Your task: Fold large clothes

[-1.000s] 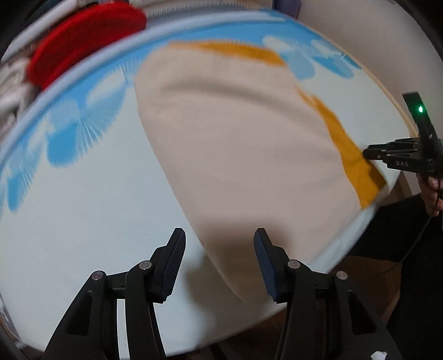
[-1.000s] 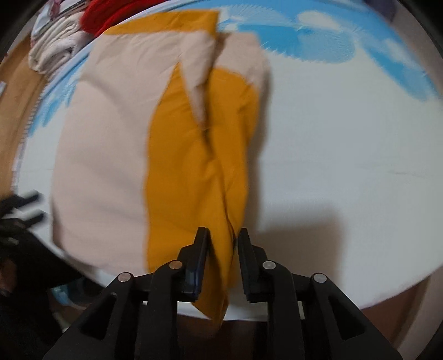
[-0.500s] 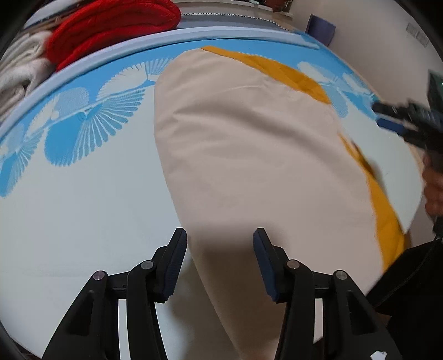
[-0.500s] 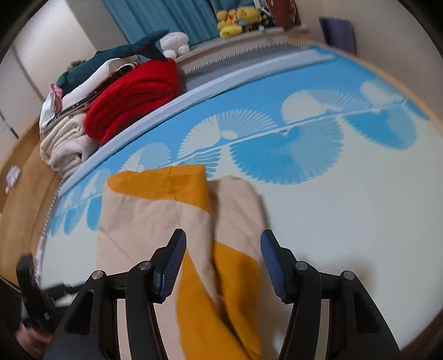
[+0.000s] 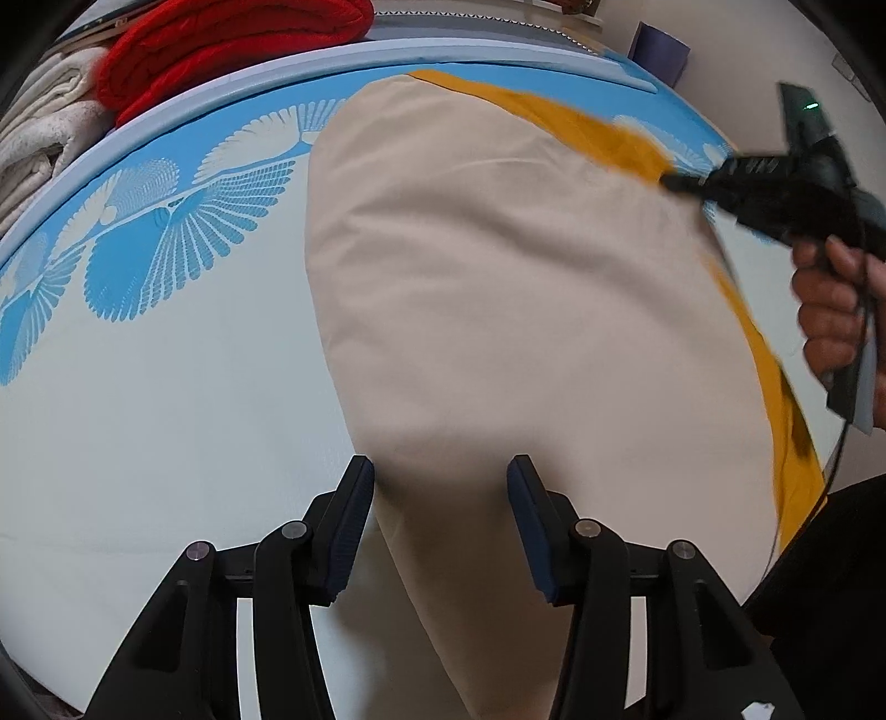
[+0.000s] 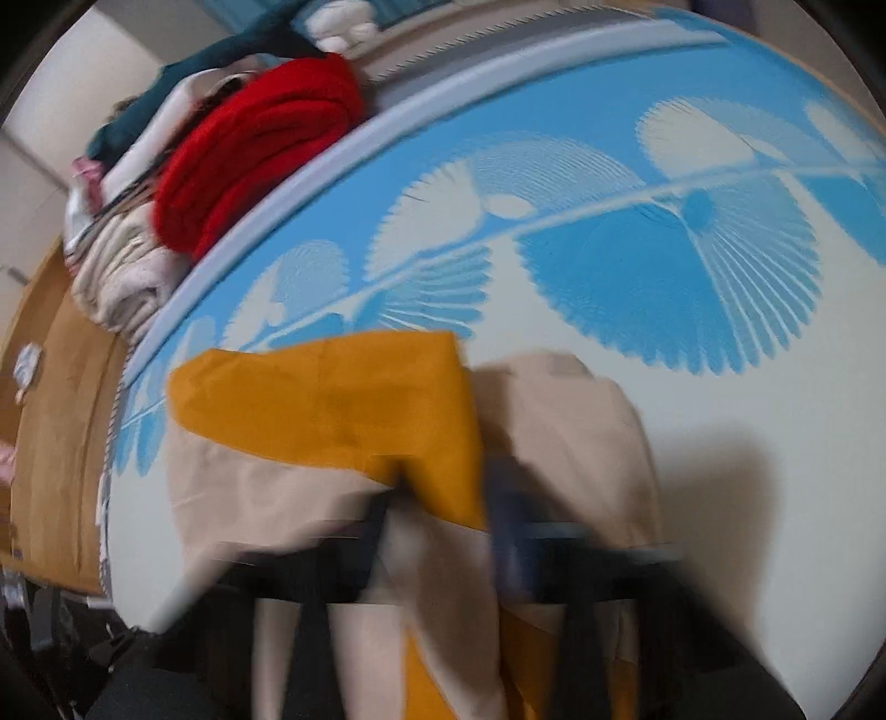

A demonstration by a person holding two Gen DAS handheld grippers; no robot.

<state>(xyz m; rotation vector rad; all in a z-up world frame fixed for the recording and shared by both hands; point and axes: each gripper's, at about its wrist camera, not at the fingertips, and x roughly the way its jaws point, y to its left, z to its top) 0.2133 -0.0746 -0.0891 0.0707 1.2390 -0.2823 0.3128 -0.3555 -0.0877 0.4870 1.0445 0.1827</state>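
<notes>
Nearest, at six o'clock, the left gripper (image 5: 440, 515) hovers with jaws released, straddling the beige-and-mustard garment (image 5: 509, 288) on the bed (image 5: 138, 415). Toward two o'clock, the right gripper (image 5: 673, 181) seems clenched on its mustard edge.

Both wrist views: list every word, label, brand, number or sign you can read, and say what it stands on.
None can be read.
Right gripper: any lettering on its black body is smeared by motion blur; only a green light shows on it.
Small white objects on the brown floor: too small and blurred to tell any print.
Beige and orange garment, blue and white mat, red folded fabric: no text on them.
</notes>
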